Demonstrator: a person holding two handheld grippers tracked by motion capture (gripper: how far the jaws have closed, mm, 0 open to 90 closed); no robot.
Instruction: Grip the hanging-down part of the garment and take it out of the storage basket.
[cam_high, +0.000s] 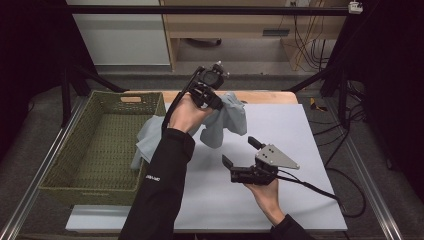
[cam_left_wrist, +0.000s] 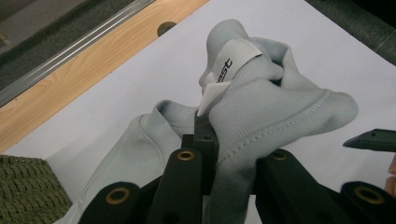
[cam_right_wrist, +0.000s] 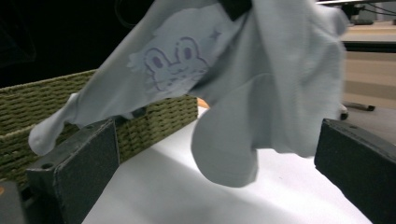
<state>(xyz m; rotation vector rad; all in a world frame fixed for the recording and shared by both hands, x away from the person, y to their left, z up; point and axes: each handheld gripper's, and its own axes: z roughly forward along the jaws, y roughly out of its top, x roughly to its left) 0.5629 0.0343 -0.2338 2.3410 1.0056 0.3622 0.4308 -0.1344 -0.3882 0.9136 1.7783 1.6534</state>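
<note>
**High view: left tool lifts grey garment, right tool waits open**

High view. Left tool (cam_high: 212, 97) raised above the far side of the bench (cam_high: 300, 150), jaws clamped on a bunch of pale grey garment (cam_high: 227, 120). Cloth hangs below and to the right of this tool; another part trails back under the forearm toward the woven basket (cam_high: 95, 145), its end draped at the basket's near right rim. Basket sits to the left of the tool, on the bench's left edge.

Right tool (cam_high: 242, 152) held low over the white bench surface, nearer the person, jaws spread wide with nothing between them. Grey three-cornered plate on top, cable running off to the right. The hanging cloth is just ahead of its jaws, apart from them.

Left gripper view. Ribbed grey fabric pinched between the two black jaws of the left tool (cam_left_wrist: 219, 154). A white label (cam_left_wrist: 229, 60) with dark lettering stands up from the bunch just beyond the jaw tips. More cloth lies on the white surface below and left. One dark jaw tip of the other tool at right edge.

Right gripper view. Garment (cam_right_wrist: 243, 93) hangs in front of the open right tool (cam_right_wrist: 215, 154), between and above the jaws, clear of both. Printed cartoon animal outline (cam_right_wrist: 175, 63) on the cloth. Basket wall (cam_right_wrist: 154, 121) behind, left of the tool.
</note>
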